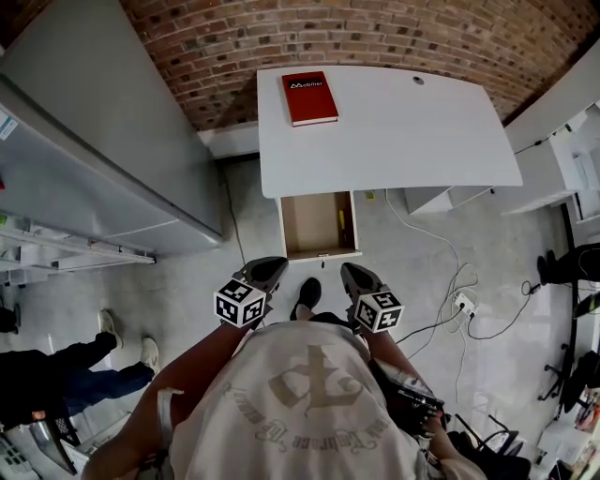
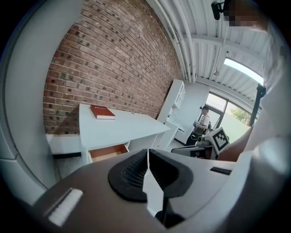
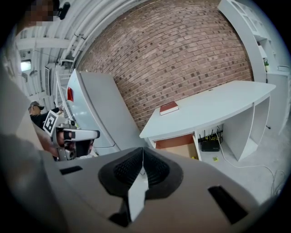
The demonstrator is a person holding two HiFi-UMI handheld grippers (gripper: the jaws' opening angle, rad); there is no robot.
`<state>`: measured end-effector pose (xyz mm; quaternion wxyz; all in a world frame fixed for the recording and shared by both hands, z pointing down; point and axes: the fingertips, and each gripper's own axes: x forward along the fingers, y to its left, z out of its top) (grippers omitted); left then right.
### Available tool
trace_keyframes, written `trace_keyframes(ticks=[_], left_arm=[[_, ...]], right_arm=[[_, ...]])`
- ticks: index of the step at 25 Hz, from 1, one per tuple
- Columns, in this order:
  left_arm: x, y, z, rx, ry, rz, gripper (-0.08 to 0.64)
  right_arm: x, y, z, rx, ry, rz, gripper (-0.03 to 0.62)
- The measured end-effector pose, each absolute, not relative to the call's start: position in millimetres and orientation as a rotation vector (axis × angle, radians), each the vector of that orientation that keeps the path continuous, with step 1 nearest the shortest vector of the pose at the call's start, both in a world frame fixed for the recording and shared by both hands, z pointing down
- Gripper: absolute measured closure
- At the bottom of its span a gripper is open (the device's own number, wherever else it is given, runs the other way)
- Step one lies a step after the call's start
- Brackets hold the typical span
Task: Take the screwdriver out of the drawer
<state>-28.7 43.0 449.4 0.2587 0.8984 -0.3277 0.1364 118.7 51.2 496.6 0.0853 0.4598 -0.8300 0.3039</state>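
The screwdriver (image 1: 341, 220) appears to be the slim yellow thing lying along the right-hand wall inside the open drawer (image 1: 305, 230), just below the middle of the head view. It is too small for you to tell handle from tip. The drawer stands pulled out from under the near edge of the white desk (image 1: 403, 141), and a red book (image 1: 309, 97) rests toward the upper left of the desk top.

Your left gripper (image 1: 265, 272) and right gripper (image 1: 356, 277) sit at lower centre, just below the drawer's front and clear of it, one on either side of your shoe (image 1: 307, 295). In both gripper views the ribbed black pads meet tip to tip with nothing between them, so you hold nothing in either.

As a judgement, the task is barely begun. The drawer is already open, which gives you access, but the reach in, the grip and the lift out are all left, and one pair of jaws must part before it can take the tool.

Further out, a brick wall (image 1: 375, 28) fills the top of the frame, a grey cabinet (image 1: 103, 141) the upper left, and cables (image 1: 450, 281) trail over the floor at the right
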Motion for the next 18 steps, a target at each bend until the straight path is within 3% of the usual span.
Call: trace_keyframes(ticks=[18], left_arm=[[-21.7,-40.5,450.6,2.399,-0.99,0.401,0.545]], right_arm=[[125.5,-39.2,525.2,1.232,-2.473,0.871,0.585]])
